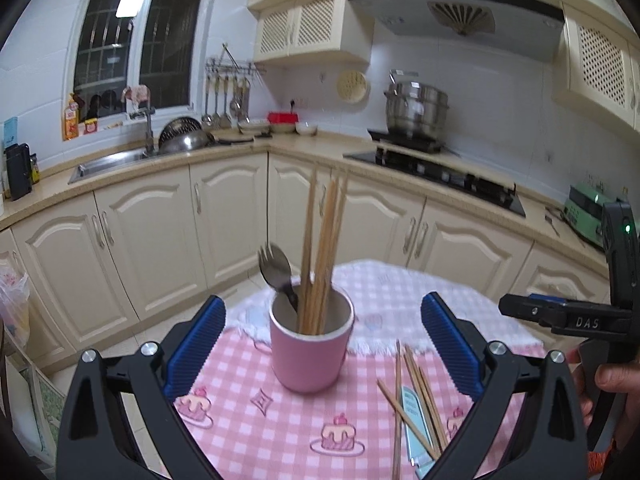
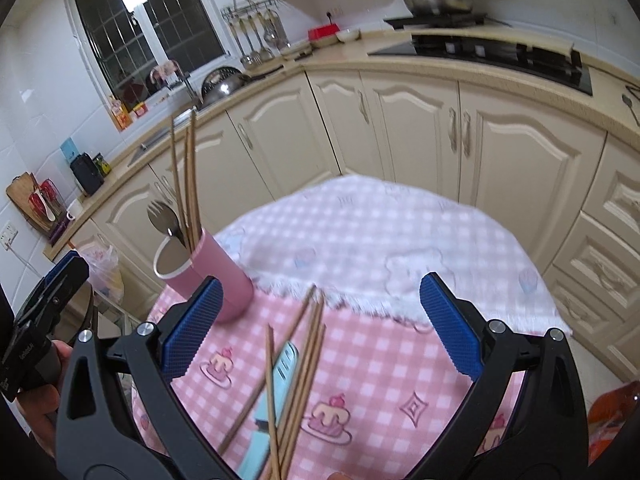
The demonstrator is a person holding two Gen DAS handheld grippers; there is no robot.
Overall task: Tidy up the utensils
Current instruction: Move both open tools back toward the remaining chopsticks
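cup [image 1: 310, 344] stands on table [image 1: 280, 432], sits between left gripper [image 1: 323, 344] fingers. chopsticks in cup [image 1: 324, 248] upright, spork [image 1: 276, 276] in there too, left of them. loose chopsticks [image 1: 416, 396] lie on table right of cup, crossing over flat packet [image 1: 416, 428]. right gripper [image 2: 320, 328] hangs over loose pile.

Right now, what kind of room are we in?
A home kitchen: a sink under the window, a range hood over the hob, a steel pot.
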